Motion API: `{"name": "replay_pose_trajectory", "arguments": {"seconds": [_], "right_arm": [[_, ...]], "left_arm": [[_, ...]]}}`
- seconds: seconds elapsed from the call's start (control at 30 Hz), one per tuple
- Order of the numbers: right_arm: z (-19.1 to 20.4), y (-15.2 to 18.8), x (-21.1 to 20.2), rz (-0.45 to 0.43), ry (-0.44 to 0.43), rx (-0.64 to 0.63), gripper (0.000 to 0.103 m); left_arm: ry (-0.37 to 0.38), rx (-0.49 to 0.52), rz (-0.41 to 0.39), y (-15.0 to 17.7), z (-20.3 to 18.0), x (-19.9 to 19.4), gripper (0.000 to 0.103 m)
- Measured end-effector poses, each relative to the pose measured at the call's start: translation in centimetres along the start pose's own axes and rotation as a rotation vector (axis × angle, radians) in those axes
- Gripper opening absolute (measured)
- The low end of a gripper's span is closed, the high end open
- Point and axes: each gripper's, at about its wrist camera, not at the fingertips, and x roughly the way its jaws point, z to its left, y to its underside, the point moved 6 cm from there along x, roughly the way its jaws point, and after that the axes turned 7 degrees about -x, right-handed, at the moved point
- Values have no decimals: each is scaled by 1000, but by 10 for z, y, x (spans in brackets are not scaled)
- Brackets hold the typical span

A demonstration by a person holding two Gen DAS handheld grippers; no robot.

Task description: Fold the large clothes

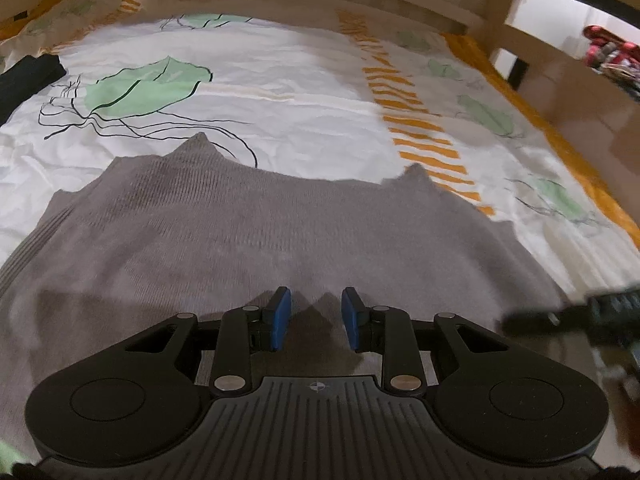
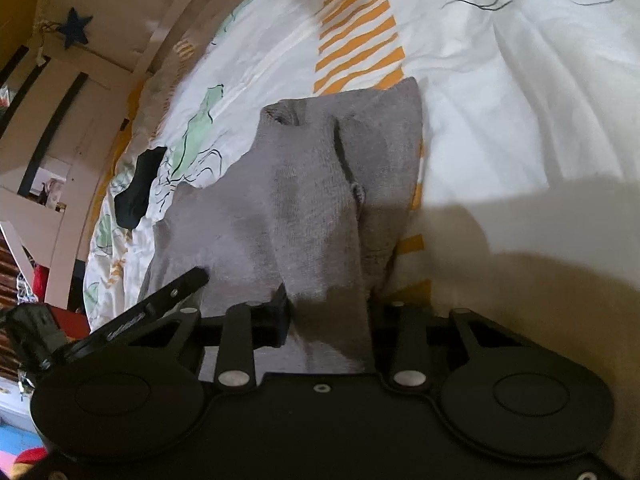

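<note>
- Right gripper (image 2: 326, 320) clamped on a fold of grey knitted sweater (image 2: 304, 200).
- Black folded cloth (image 2: 138, 188) lies far left of the jaws, on the white leaf-printed bedsheet (image 2: 520, 100).

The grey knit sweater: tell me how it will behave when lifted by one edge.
Likely floppy: the grey knit sweater already drapes and creases where the right gripper holds a fold. Probably not slippery, since the ribbed knit looks coarse. It may stretch or sag, spread wide on the bedsheet under the open left gripper.

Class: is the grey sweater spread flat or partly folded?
Partly folded: the grey sweater shows overlapping layers, one end pinched in the right gripper.
</note>
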Motion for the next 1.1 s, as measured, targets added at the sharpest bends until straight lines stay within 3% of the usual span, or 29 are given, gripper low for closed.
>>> {"name": "replay_pose_trajectory", "arguments": {"seconds": [0.13, 0.23, 0.43, 0.63, 0.9, 1.1], "right_arm": [[2, -1, -1, -3, 2, -12, 44], [4, -1, -1, -8, -4, -18, 43], [17, -3, -7, -62, -25, -68, 38], [51, -12, -19, -141, -68, -91, 36], [146, -30, -20, -155, -111, -210, 35], [215, -29, 25, -102, -151, -290, 35]], "left_arm": [[7, 21, -6, 22, 3, -16, 28], [2, 18, 9, 29, 8, -8, 28], [37, -12, 34, 23, 12, 2, 28], [119, -53, 66, 14, 26, -7, 28], [34, -67, -78, -22, 87, -57, 28], [-53, -137, -147, -43, 150, -85, 28]]}}
